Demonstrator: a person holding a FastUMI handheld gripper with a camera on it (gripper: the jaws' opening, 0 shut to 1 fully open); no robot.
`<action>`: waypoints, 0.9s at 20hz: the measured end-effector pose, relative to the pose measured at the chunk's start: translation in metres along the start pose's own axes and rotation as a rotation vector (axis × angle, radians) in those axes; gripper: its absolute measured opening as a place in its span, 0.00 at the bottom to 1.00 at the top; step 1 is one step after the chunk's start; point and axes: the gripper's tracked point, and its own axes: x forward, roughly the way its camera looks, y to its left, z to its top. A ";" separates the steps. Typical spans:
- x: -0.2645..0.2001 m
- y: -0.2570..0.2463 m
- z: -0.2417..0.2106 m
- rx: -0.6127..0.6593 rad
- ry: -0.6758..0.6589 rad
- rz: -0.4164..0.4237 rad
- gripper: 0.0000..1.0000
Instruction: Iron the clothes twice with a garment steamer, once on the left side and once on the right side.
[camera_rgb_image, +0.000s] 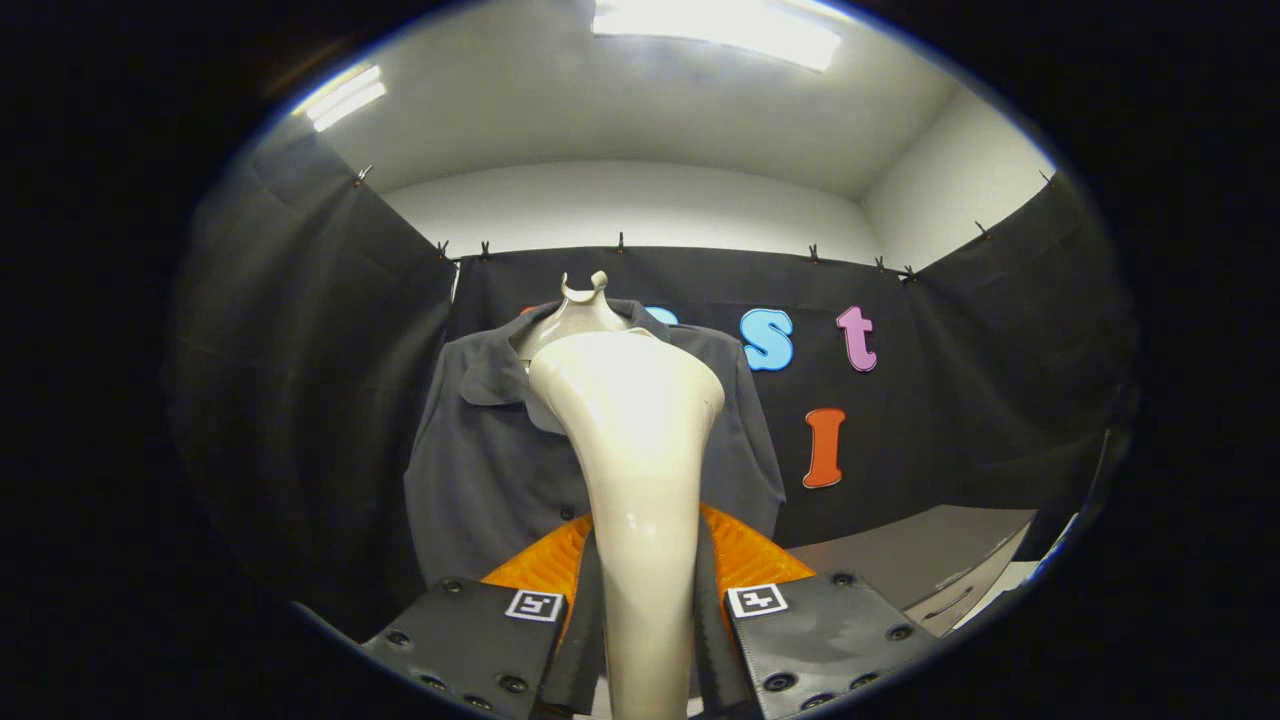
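hand-held gripper upright, fingers clamped

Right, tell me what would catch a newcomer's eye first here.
The cream steamer stands out first, rising upright between the fingers of the claw, which is shut on its handle. Just beyond its wide head hangs a dark grey shirt on a pale mannequin, against the black cloth wall. A grey table lies off to the right of the shirt.
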 end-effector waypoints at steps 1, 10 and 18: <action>0.004 -0.002 -0.005 -0.001 0.009 -0.008 0.46; 0.040 -0.012 -0.044 0.003 0.076 -0.038 0.46; 0.061 -0.010 -0.038 -0.043 0.047 -0.056 0.46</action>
